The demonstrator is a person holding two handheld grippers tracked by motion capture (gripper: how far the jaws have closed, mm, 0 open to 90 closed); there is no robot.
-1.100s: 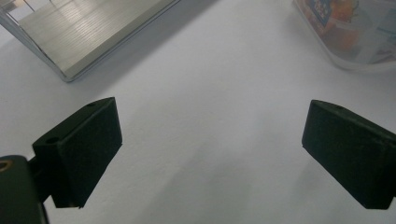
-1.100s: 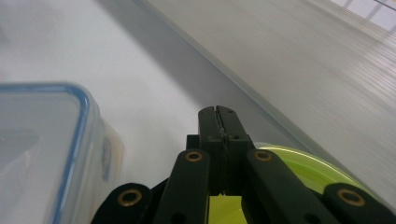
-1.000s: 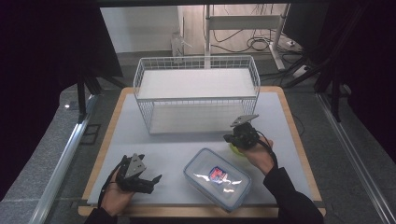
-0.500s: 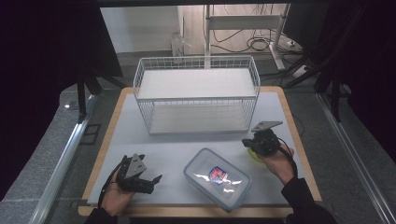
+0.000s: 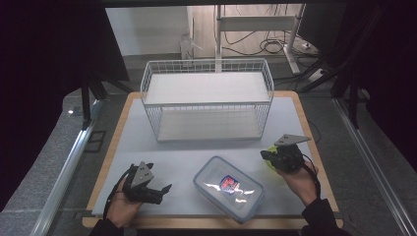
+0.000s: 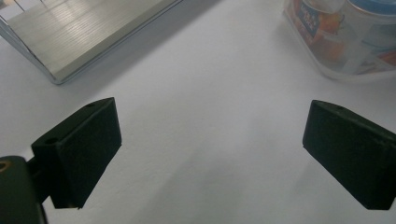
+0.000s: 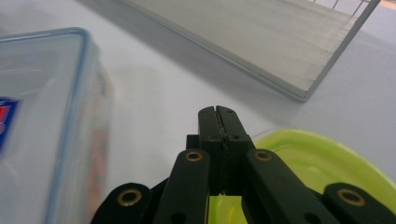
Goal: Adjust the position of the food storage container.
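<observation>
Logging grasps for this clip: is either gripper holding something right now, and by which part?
The right gripper is shut on the rim of a yellow-green plastic lid, at its near edge. The left gripper is open over bare table, holding nothing.

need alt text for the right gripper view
The right gripper has its black jaws shut, above a lime-green plastic piece. A clear lidded container sits left, and the wire rack's base board lies across the top.

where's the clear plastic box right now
In the high view the box lies front and centre on the white mat, between the two grippers, in front of the wire rack.
</observation>
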